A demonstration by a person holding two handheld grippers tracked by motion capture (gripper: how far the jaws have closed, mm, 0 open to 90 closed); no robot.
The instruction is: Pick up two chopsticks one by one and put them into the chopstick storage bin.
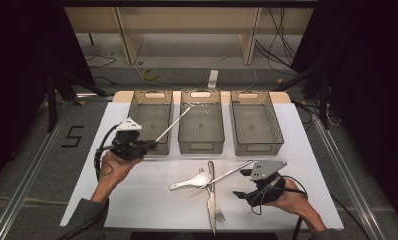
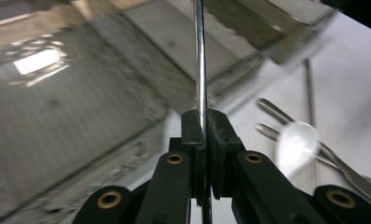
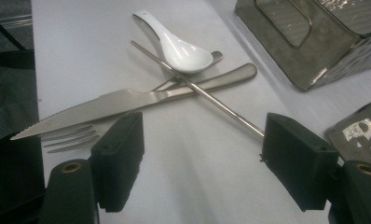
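High view: left gripper (image 1: 146,145) is clamped on a metal chopstick (image 1: 173,125), holding it slanted over the near edge of the left bin (image 1: 150,121), tip reaching toward the middle bin (image 1: 201,122); right bin (image 1: 255,123) sits just beside; all three bins look bare, so I judge sorting has barely begun; spoon (image 1: 189,182), knife (image 1: 211,187), fork (image 1: 218,212) and second chopstick (image 1: 222,176) lie crossed on the table (image 1: 137,200), nothing binned yet; right gripper (image 1: 242,184) sits just right of that pile.

Left gripper view: jaws closed tight on the chopstick shaft; bins blurred, so I can't tell which compartment lies under the tip.

Right gripper view: jaws spread wide, nothing between the pads, white table beneath; second chopstick's near end runs toward one pad, contact unclear; fork mostly hidden under the knife.
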